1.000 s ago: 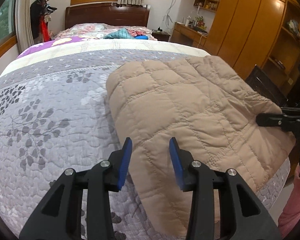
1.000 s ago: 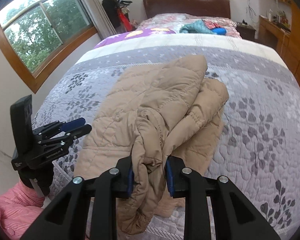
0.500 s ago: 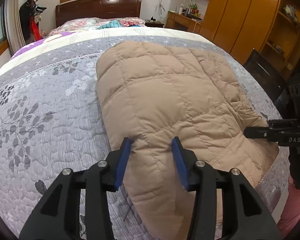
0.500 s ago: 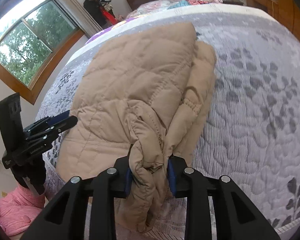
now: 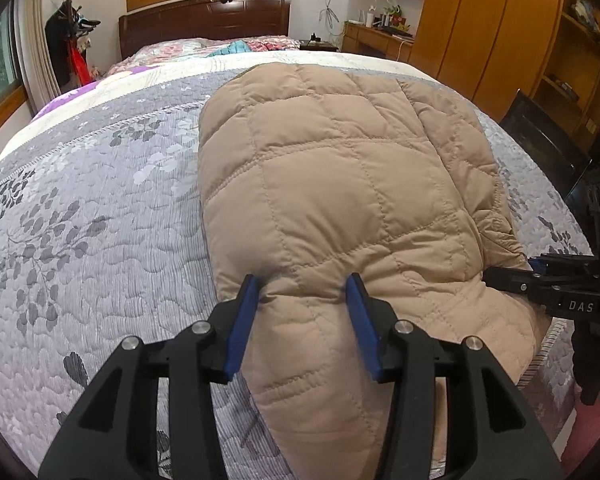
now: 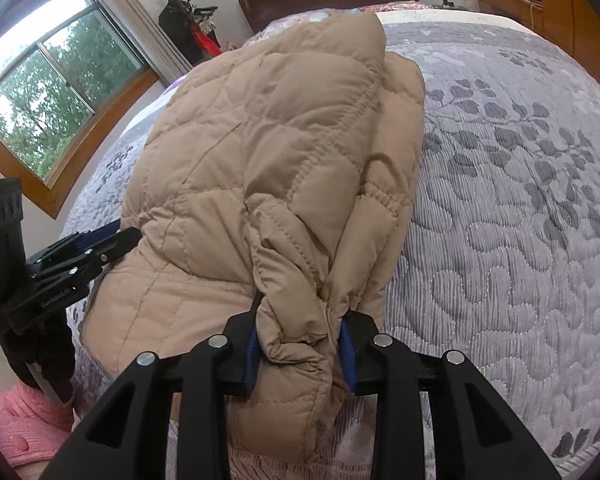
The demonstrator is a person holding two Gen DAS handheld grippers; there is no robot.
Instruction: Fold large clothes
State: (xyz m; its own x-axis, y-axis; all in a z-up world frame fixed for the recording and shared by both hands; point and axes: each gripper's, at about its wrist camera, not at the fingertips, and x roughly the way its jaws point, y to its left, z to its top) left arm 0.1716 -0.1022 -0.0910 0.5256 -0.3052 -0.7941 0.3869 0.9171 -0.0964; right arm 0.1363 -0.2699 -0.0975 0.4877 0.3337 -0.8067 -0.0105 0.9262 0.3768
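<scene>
**Tan quilted jacket folded on the bed, both tongs at its near edge**

The tan quilted jacket point(image 5: 340, 184) lies folded on the grey leaf-patterned bedspread point(image 5: 80, 240), stretching away from both tongs toward the dark wooden headboard point(image 5: 204, 20).

The left tongs point(image 5: 302, 296) sit at the jacket's near left corner. Their blue pads point(image 5: 244, 320) stand apart with a puffed fold of the jacket between them; the fabric bulges up to both pads, but I cannot tell whether they press on it or merely flank it. The rest of the jacket spreads ahead and to the right of these tongs, and its near edge hangs over the side of the bed below them.

The right tongs point(image 6: 300, 344) are at the jacket's near right corner, where a bunched cuff and gathered layers sit between the pads. The jaws are opening, yet the fabric is pinched narrow between them and the pads touch it on both sides. The jacket rises ahead of and to the left of these tongs; bare bedspread lies to their right.

In the right view the left tongs point(image 6: 96, 246) touch the jacket's far-left edge. In the left view the right tongs point(image 5: 512, 276) meet its right edge.
</scene>
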